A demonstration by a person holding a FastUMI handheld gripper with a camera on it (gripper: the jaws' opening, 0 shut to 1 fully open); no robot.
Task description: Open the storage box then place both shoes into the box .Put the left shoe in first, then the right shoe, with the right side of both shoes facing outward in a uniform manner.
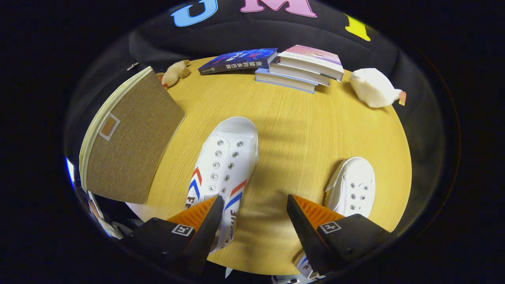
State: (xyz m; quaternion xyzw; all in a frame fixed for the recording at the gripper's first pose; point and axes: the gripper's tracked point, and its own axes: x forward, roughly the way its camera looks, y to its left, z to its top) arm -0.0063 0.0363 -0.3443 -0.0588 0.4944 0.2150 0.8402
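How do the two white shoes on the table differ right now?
The white canvas shoe with red and blue stripes lies just ahead of one finger of the open gripper, partly between the fingers; the plain-looking white canvas shoe lies outside the other finger, its side hidden. Both point toward the books.

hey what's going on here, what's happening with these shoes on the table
A person is holding a handheld gripper over a round wooden table. Its fingers are open and grip nothing. One white shoe lies just ahead of the left finger, partly under it; the other shoe sits beside the right finger. The fabric storage box stands off to the left of the shoes, looking still closed. Some books and two soft toys lie at the table's far edge. Neither shoe is in the box yet.
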